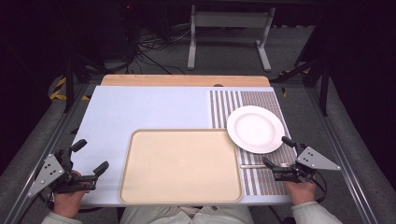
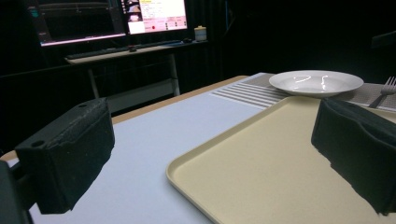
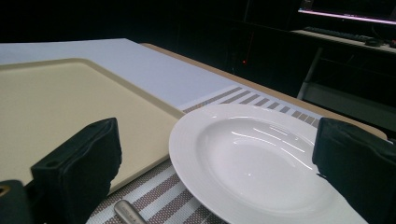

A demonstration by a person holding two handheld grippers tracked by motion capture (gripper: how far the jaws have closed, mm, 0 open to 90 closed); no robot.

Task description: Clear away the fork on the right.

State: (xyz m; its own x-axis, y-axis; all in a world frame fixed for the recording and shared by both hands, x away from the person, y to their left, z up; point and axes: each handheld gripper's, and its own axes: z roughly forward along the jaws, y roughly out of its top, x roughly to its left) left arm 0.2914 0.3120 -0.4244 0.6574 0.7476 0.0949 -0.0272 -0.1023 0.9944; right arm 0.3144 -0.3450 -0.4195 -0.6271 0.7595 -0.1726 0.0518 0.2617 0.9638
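An empty beige tray lies at the table's front middle. A white plate rests on a striped placemat to its right, and a metal utensil handle lies on the mat just below the plate. My left gripper is open with nothing in it, left of the tray. Its view looks across the tray toward the plate and a fork. My right gripper is open with nothing held, at the plate's near right edge. In its own view the plate lies between its jaws.
A pale blue cover spans the table, with a wooden strip at the far edge. Beyond the table stand a white desk frame and floor cables. A desk with monitors shows in the left gripper view.
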